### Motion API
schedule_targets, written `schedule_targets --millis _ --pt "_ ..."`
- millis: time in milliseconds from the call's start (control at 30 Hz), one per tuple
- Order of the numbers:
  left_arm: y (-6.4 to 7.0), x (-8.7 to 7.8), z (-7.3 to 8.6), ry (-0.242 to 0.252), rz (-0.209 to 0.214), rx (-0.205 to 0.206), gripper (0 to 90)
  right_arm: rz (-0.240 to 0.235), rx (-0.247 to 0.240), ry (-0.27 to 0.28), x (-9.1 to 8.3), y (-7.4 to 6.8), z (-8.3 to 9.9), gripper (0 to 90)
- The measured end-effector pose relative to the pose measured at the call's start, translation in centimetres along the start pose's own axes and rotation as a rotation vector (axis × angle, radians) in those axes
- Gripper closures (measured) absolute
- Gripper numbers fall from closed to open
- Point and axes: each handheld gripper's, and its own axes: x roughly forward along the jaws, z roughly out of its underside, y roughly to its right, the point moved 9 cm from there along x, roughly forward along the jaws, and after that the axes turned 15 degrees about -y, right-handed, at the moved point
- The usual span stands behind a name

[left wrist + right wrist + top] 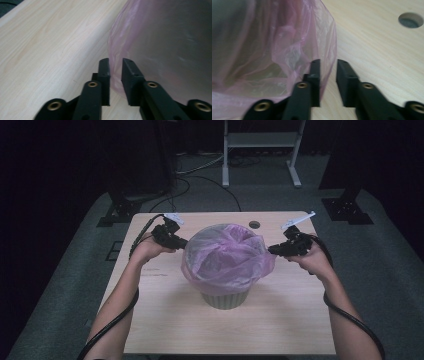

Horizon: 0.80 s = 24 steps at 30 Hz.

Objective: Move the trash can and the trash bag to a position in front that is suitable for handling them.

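A pale green bin [225, 300] stands mid-table, lined with a thin pink plastic bag [225, 252] that puffs over its rim. My left gripper [181, 242] is at the bag's left edge. In the left gripper view its jaws [115, 61] stand a narrow gap apart, with the bag's film [162, 45] running into the gap. My right gripper [272, 251] is at the bag's right edge. Its jaws [328, 62] are also slightly apart, and the bag's [274, 50] hanging edge lies between them. Table wood shows through both gaps.
The light wooden table [165, 320] has a round cable hole [254, 224] behind the bin, also seen as the hole [410, 20] in the right gripper view. Beyond the table, a white frame stand [260, 140] and black stand bases [117, 210] sit on grey carpet.
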Motion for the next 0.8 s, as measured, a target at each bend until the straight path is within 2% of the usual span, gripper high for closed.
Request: schedule_targets --millis 100,167,233,267,300,333,400,433,467,500,567,600,667,733,800 --pt "0.4 -1.6 0.2 0.036 0.012 0.007 65.5 -0.014 -0.002 0.060 -1.8 -0.4 0.0 62.5" --pt "0.9 -3.0 0.5 0.061 0.008 0.026 61.7 -0.015 -0.025 0.095 -3.3 -1.0 0.0 59.7" --pt "1.5 -4.2 0.7 0.089 0.018 0.042 58.1 -0.016 -0.046 0.120 -4.6 -1.6 0.1 57.3" --pt "1.5 -4.2 0.7 0.089 0.018 0.042 55.8 -0.023 -0.057 0.133 -5.1 -2.0 0.2 56.4" --pt "1.8 -4.7 0.8 0.099 0.025 0.051 55.8 -0.023 -0.057 0.133 -5.1 -2.0 0.2 56.4" --pt "2.5 -5.3 1.1 0.111 0.048 0.072 52.6 -0.040 -0.098 0.145 -5.9 -3.2 0.3 54.0" --pt "3.2 -5.5 1.4 0.114 0.064 0.096 49.1 -0.063 -0.133 0.142 -6.0 -4.3 0.5 51.6" --pt "3.9 -5.4 1.5 0.125 0.094 0.118 47.7 -0.077 -0.152 0.138 -6.0 -4.9 0.6 50.3" --pt "3.9 -5.4 1.5 0.125 0.094 0.118 44.0 -0.077 -0.152 0.138 -6.0 -4.9 0.6 50.3" --pt "4.3 -5.2 1.6 0.129 0.108 0.134 44.0 -0.087 -0.186 0.124 -5.7 -5.7 0.8 48.0" --pt "4.7 -4.8 1.9 0.118 0.120 0.149 40.8 -0.100 -0.216 0.107 -5.1 -6.6 0.8 46.4" --pt "5.0 -4.6 2.0 0.117 0.129 0.157 39.9 -0.091 -0.229 0.098 -4.9 -6.7 0.9 45.8" --pt "5.2 -4.4 2.0 0.118 0.138 0.165 37.8 -0.101 -0.238 0.093 -4.7 -7.0 0.9 45.5" --pt "5.8 -3.8 2.3 0.115 0.155 0.202 37.7 -0.100 -0.253 0.086 -4.6 -7.2 1.1 45.1" --pt "6.2 -3.4 2.5 0.107 0.163 0.225 37.7 -0.087 -0.284 0.052 -4.1 -7.5 1.5 45.5"
